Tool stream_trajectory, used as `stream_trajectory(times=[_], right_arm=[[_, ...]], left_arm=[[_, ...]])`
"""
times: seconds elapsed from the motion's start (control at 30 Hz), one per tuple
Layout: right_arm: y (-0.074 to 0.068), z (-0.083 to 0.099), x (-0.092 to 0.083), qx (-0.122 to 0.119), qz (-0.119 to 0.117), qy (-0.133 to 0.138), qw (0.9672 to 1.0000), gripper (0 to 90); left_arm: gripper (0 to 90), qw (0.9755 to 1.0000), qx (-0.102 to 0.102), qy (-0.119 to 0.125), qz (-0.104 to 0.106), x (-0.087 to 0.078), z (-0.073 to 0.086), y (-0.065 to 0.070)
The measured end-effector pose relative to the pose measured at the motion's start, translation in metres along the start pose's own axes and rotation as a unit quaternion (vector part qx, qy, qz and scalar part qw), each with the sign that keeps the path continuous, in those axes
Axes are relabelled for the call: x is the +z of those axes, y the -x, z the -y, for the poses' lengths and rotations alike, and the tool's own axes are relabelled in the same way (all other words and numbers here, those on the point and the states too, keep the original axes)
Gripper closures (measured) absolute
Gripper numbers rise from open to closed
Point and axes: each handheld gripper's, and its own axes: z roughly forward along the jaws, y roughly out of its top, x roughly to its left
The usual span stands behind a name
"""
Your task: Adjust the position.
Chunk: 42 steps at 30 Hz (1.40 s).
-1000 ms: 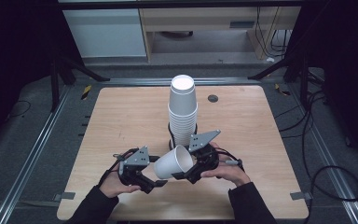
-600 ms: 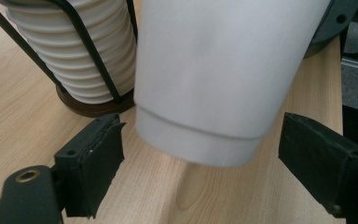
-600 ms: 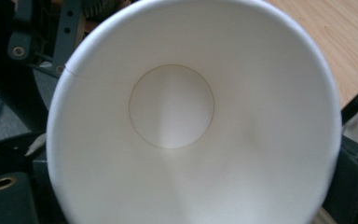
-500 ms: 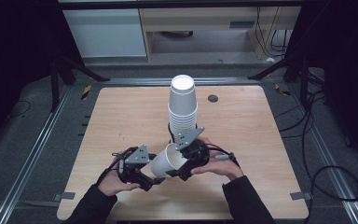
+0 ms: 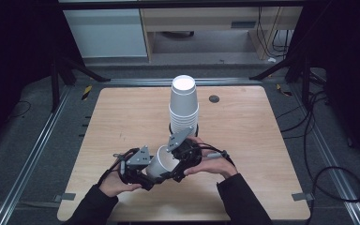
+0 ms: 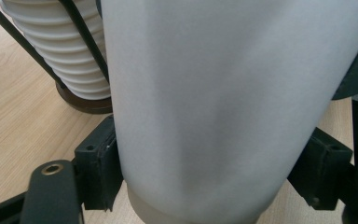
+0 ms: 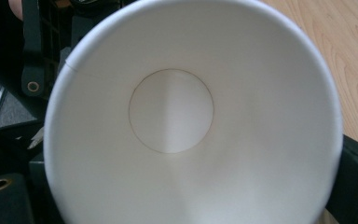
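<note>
The white paper cup (image 5: 161, 161) sits low in the middle of the high view, just below the tall stack of cups (image 5: 184, 105); it lies tipped on its side, its long axis slanting, mouth up and to the right, bottom down and to the left. The left gripper (image 5: 143, 174) has just been closing and its jaws squeeze the cup near its bottom. The right gripper (image 5: 180, 161) has been opening; whether it holds the rim I cannot tell. Squeeze softly so the cup does not crumple.
</note>
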Motion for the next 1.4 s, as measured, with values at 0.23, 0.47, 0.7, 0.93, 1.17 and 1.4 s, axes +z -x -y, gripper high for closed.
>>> stream_trajectory(times=[0.23, 0.47, 0.7, 0.93, 1.17, 1.4], right_arm=[[0.001, 0.001, -0.009, 0.003, 0.004, 0.022, 0.9997, 4.6], [0.003, 0.007, -0.037, 0.022, 0.026, 0.071, 0.9969, 3.8], [0.005, 0.016, -0.05, 0.047, 0.054, 0.111, 0.9913, 3.9], [0.005, 0.025, -0.045, 0.08, 0.064, 0.141, 0.9848, 4.2], [0.003, 0.028, -0.039, 0.097, 0.047, 0.178, 0.9781, 4.3], [0.003, 0.029, -0.032, 0.106, 0.032, 0.189, 0.9757, 4.3]], left_arm=[[22.7, 0.9998, -0.011, 0.015, 0.002, -0.005, 0.003, -0.004], [22.6, 0.9987, -0.036, 0.034, -0.014, -0.013, 0.007, -0.014], [22.4, 0.9949, -0.06, 0.073, -0.035, -0.017, 0.009, -0.018], [22.4, 0.9909, -0.076, 0.102, -0.043, -0.018, 0.007, -0.016], [22.4, 0.9883, -0.083, 0.119, -0.048, -0.015, 0.007, -0.013], [22.4, 0.9883, -0.075, 0.124, -0.047, -0.011, 0.004, -0.008]])
